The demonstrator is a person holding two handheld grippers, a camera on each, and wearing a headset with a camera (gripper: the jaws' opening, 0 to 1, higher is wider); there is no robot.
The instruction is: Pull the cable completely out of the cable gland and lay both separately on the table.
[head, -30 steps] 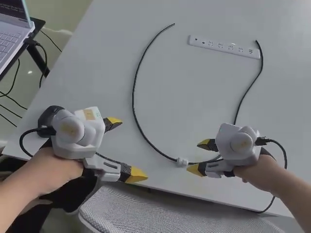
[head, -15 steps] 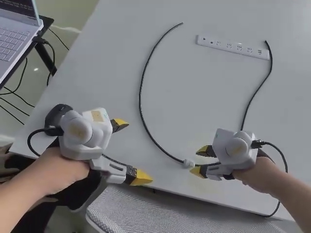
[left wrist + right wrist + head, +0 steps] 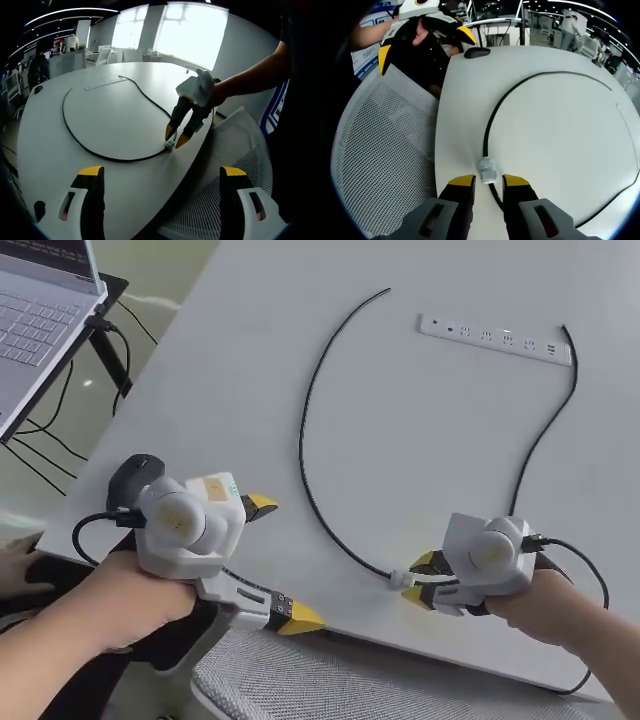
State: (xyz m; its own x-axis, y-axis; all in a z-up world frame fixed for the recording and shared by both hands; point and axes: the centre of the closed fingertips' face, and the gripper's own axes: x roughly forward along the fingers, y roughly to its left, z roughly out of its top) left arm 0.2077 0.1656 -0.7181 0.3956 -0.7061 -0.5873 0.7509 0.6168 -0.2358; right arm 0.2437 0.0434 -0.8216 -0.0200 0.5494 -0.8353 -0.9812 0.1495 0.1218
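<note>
Cable removal, approach stage. White gland sits threaded on the black cable, close to the near edge of the desk. From the gland the cable runs away in one long arc across the desk. A shorter stretch passes back under the right claw.

Right claw: jaws narrow, one yellow tip on each side of the gland, which lies just at the tips. A gap shows on both sides, so no grip is evident yet.

Left claw: jaws wide, holding nothing, well to the left of the gland and hanging off the desk edge over a mesh chair. A power strip lies far beyond the gland, apart from the cable.

Likely hazards from this position:
- Tips closing behind the gland would pinch the cable instead, and the gland would then slide freely rather than be held.
- The gland is small, round and smooth, so an off-centre squeeze could squirt it sideways, possibly over the nearby edge.
- With the left claw unengaged, a pull by the right claw alone would probably drag the whole cable across the desk without any travel through the gland.
- The long side must pass fully through, so a single short pull will likely leave the two joined.
</note>
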